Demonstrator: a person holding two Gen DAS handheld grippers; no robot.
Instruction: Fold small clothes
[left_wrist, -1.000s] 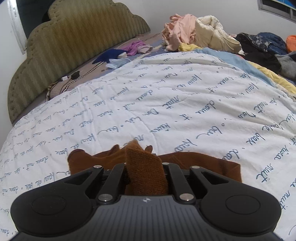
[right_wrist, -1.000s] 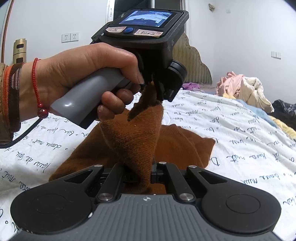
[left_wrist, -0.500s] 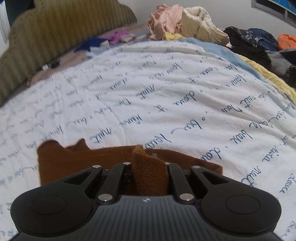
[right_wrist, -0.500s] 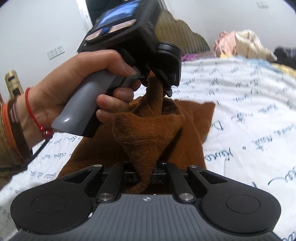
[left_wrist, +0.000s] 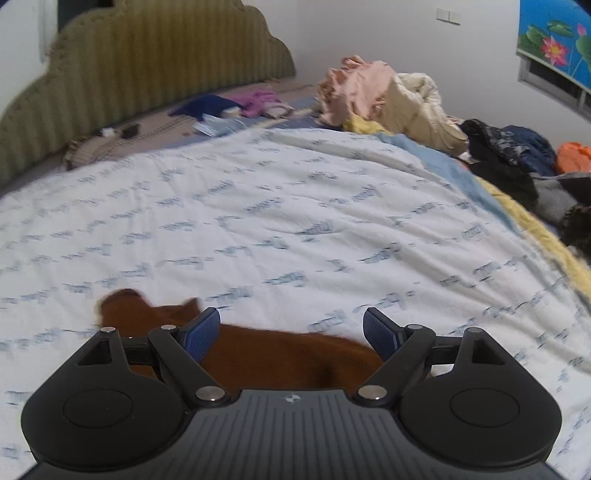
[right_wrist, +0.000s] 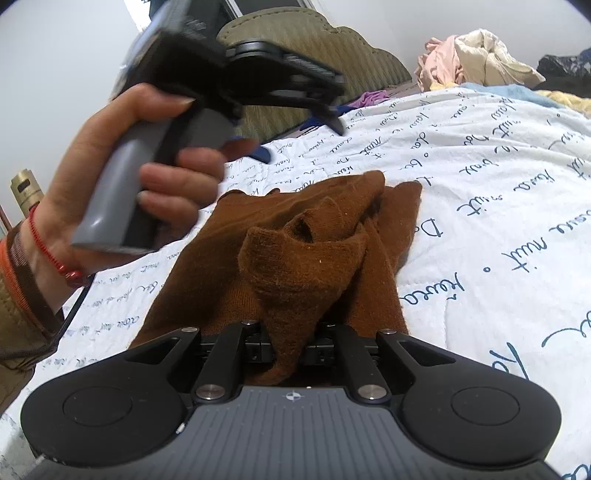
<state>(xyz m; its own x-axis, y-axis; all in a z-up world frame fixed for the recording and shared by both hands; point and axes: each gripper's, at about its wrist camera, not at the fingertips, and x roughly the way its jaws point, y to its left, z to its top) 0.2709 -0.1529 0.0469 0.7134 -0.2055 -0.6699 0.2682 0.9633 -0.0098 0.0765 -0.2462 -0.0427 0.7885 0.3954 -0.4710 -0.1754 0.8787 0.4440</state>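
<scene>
A small brown knit garment (right_wrist: 295, 251) lies on the white quilt with blue script (right_wrist: 498, 221). My right gripper (right_wrist: 290, 347) is shut on a folded corner of it, low over the quilt. My left gripper (left_wrist: 291, 332) is open and empty, its blue pads (left_wrist: 201, 332) spread above the garment (left_wrist: 280, 354). In the right wrist view the left gripper (right_wrist: 295, 122) is held in a hand, raised above and left of the garment.
A green padded headboard (left_wrist: 147, 66) stands at the back. A heap of pink and cream clothes (left_wrist: 384, 96) lies at the far side, dark clothes (left_wrist: 509, 155) at the right. Small items (left_wrist: 229, 107) lie near the headboard.
My left gripper has opened and let go of the brown garment, then lifted away. The released corner has dropped onto the garment. My right gripper still grips its corner.
</scene>
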